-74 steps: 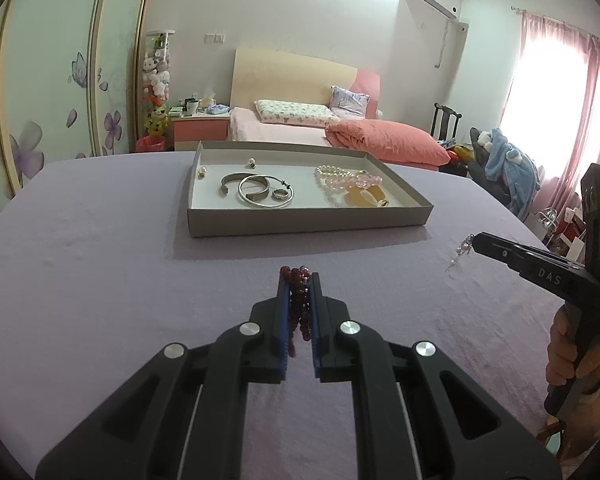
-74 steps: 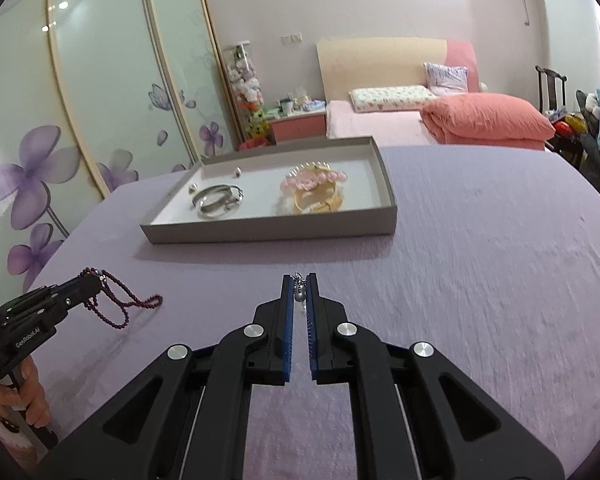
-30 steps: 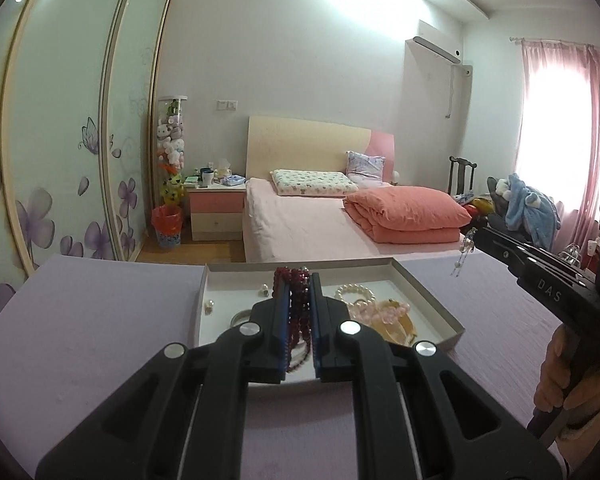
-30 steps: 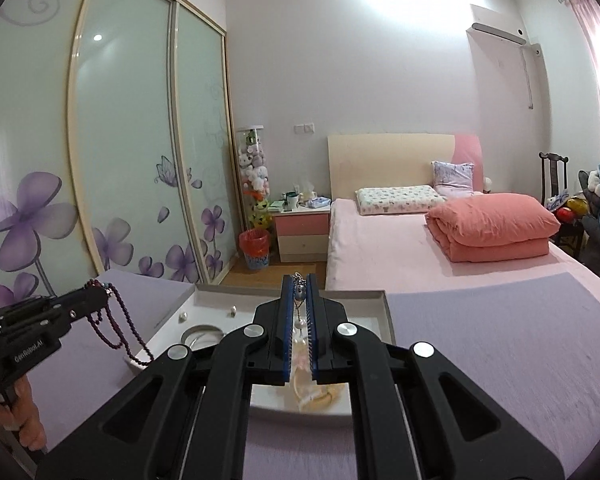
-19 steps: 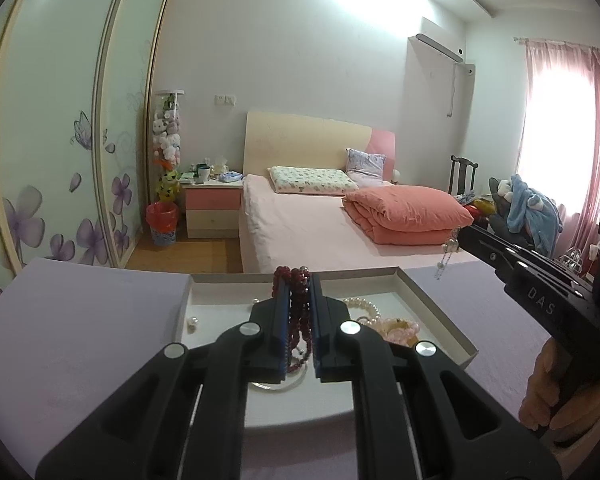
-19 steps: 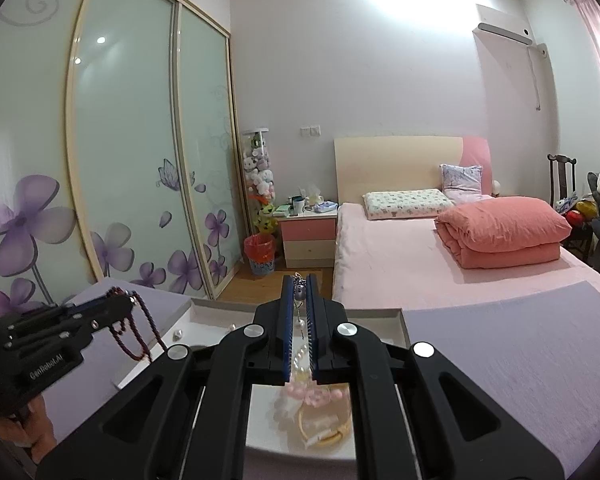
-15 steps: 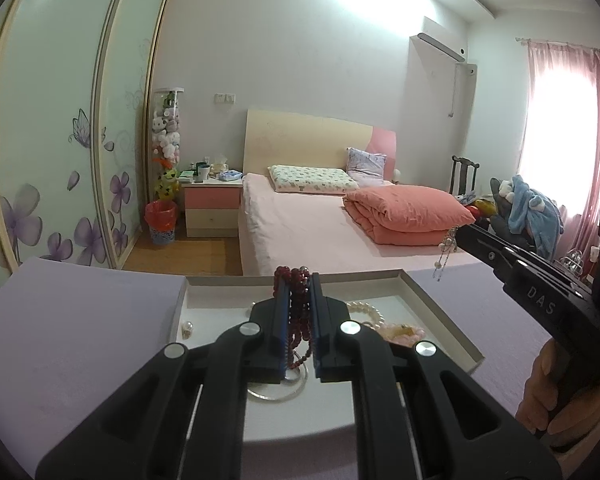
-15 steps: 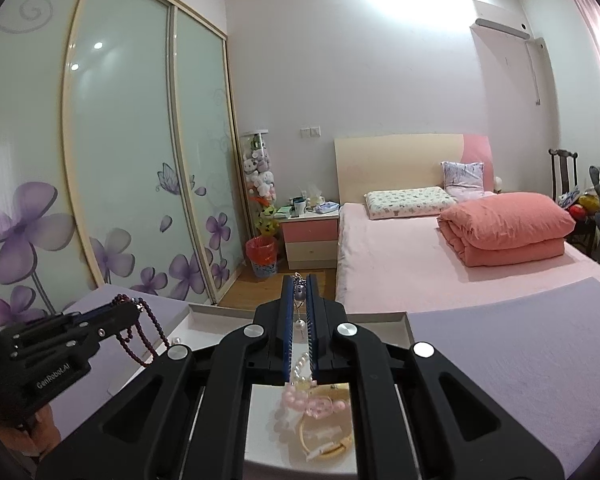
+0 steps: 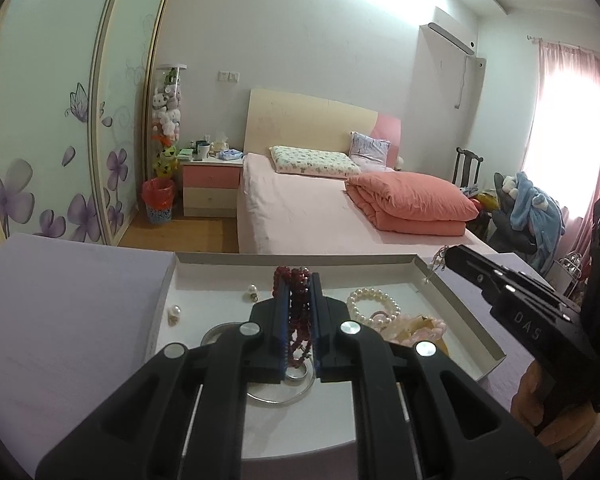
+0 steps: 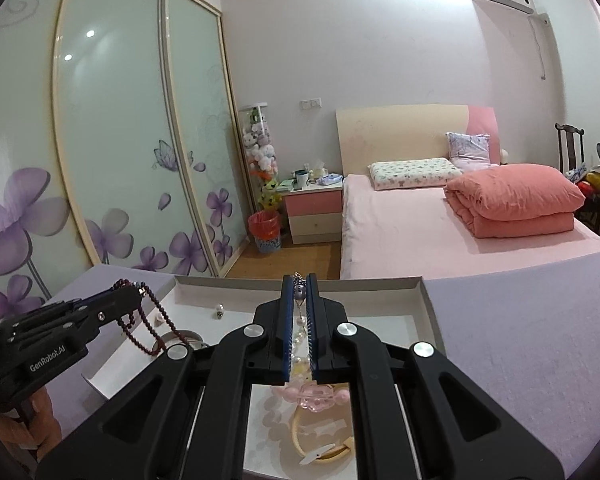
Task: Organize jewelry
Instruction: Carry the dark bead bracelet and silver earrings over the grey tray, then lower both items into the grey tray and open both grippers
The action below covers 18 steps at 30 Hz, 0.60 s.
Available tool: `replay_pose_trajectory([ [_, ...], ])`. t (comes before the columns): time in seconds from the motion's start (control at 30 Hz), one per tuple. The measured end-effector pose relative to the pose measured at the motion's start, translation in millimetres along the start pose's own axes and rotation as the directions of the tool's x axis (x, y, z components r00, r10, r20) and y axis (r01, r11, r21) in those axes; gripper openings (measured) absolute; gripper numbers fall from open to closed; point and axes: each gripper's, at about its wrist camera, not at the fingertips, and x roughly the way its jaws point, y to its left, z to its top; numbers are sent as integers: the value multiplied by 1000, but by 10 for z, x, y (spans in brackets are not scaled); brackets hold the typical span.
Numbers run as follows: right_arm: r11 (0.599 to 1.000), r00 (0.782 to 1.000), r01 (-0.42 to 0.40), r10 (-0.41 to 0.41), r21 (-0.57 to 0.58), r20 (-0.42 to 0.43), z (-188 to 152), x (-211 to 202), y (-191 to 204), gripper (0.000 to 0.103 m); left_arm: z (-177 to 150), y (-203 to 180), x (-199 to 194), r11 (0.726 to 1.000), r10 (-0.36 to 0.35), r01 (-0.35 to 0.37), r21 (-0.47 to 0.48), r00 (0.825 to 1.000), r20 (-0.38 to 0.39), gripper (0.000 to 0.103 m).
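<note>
A shallow grey cardboard tray with a white floor (image 9: 456, 304) sits on the desk under a lavender cloth (image 9: 64, 304), close to the desk's far edge. The left gripper (image 9: 299, 280) hangs over the tray's left half, its fingers clamped on a strand of dark red beads (image 9: 298, 304) that bunches between the blue pads; from the right wrist view the strand dangles in loops (image 10: 148, 324) above the tray floor. The right gripper (image 10: 299, 280) hangs over the tray's right half, its fingers pressed together on a small silvery dangling ornament with a grey bead (image 10: 299, 292).

Lying in the tray are a white pearl bracelet (image 9: 374, 300), a pink translucent bead bracelet (image 10: 312, 394), a yellow bangle with a white tag (image 10: 324, 440), silver metal bangles (image 9: 276, 392) and two small pearl earrings (image 9: 174, 312) near the left wall.

The left gripper's side reads "GenRobot.AI" (image 10: 46, 358); the right gripper's side reads "DAS" (image 9: 528, 322).

The lavender desk lies bare to the left and right of the tray. Beyond the far edge stand a bed with a folded coral quilt (image 10: 516, 196) and sliding wardrobe doors with purple flowers (image 10: 112, 152).
</note>
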Motion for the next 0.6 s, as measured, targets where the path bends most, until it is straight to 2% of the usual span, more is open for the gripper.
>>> replay_pose_trajectory([
  [0.43, 1000, 1000, 4, -4, -3, -8, -26, 45, 47, 8, -27, -43, -6, 1000, -11, 11, 9, 1000, 6, 10],
  [0.6, 1000, 1000, 4, -4, 0, -11, -26, 60, 20, 17, -34, -52, 2, 1000, -14, 14, 11, 1000, 4, 10],
])
